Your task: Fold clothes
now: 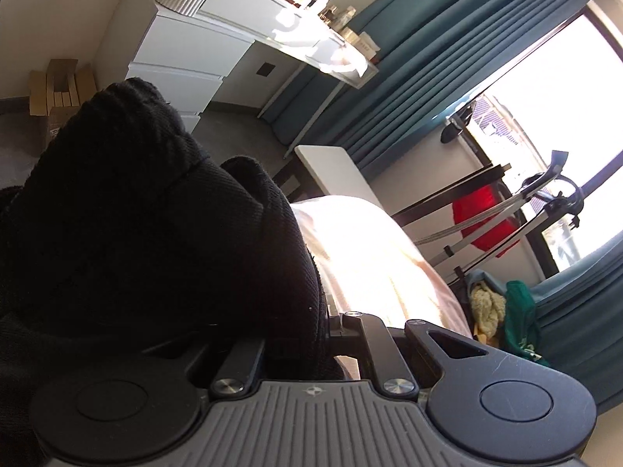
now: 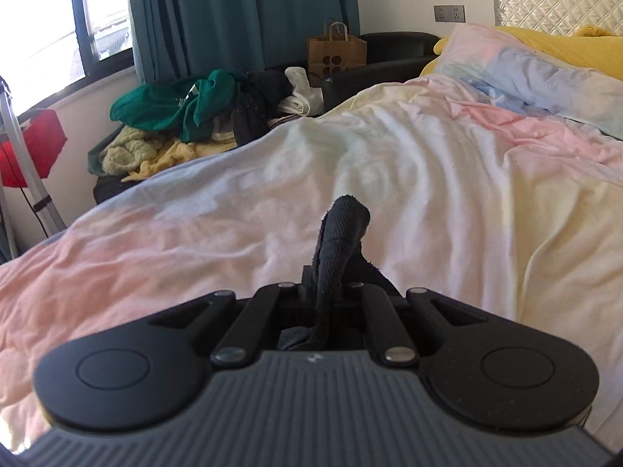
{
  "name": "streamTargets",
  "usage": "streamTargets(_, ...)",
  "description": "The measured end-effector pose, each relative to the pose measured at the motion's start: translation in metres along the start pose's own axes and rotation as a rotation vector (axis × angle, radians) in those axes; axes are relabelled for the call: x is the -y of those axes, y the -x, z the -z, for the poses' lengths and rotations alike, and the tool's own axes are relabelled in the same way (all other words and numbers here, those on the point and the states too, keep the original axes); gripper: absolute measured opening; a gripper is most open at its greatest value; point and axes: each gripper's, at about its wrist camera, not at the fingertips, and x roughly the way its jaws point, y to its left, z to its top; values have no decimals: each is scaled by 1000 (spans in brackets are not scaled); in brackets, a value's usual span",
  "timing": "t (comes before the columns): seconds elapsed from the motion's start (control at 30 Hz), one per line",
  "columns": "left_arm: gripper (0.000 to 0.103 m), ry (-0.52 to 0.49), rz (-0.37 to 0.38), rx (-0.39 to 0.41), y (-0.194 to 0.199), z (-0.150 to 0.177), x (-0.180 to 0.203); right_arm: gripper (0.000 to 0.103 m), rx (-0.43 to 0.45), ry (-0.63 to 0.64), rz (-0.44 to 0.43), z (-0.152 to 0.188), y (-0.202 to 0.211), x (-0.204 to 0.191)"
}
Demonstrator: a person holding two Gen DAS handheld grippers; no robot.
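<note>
A black knitted garment point(image 1: 148, 210) bulges up over my left gripper point(image 1: 311, 334) and fills the left half of the left wrist view; the fingers are buried in the cloth, with the jaws shut on it. In the right wrist view my right gripper point(image 2: 325, 292) is shut on a narrow dark ribbed strip of the same black garment point(image 2: 342, 233), which sticks up between the fingers above the bed. The gripper hangs over the pastel duvet point(image 2: 389, 179). Most of the garment is hidden below the gripper bodies.
A pile of clothes point(image 2: 202, 116) lies beside the bed's far side under teal curtains point(image 2: 241, 11). Pillows point(image 2: 537, 74) and a paper bag point(image 2: 337, 52) are at the head end. A white drawer unit point(image 1: 187, 54), desk and drying rack point(image 1: 506, 210) stand beyond the bed.
</note>
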Motion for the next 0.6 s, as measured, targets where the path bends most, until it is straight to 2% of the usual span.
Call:
streamTargets(0.07,10,17,-3,-24,-20,-2,-5,10,-14,-6,-25,4,-8,0)
streamTargets(0.17,17,32,27,-47,-29,-6,-11,16,-26,-51,-88,4,-5,10)
streamTargets(0.23,30,30,72,-52,-21,-5,-13,26,-28,-116,-153,2,3,24)
streamTargets(0.27,41,26,96,-54,-17,-4,-13,32,-28,-150,-186,1,10,33)
streamTargets(0.3,46,21,118,-57,-11,-3,-13,41,-27,-185,-219,0,16,41)
streamTargets(0.4,57,-9,172,-64,17,5,-11,58,-4,-299,-266,5,47,68)
streamTargets(0.5,66,-21,214,-69,49,17,-14,60,-16,-418,-295,15,78,100)
streamTargets(0.6,70,26,235,-105,76,30,-26,61,-42,-531,-315,29,105,132)
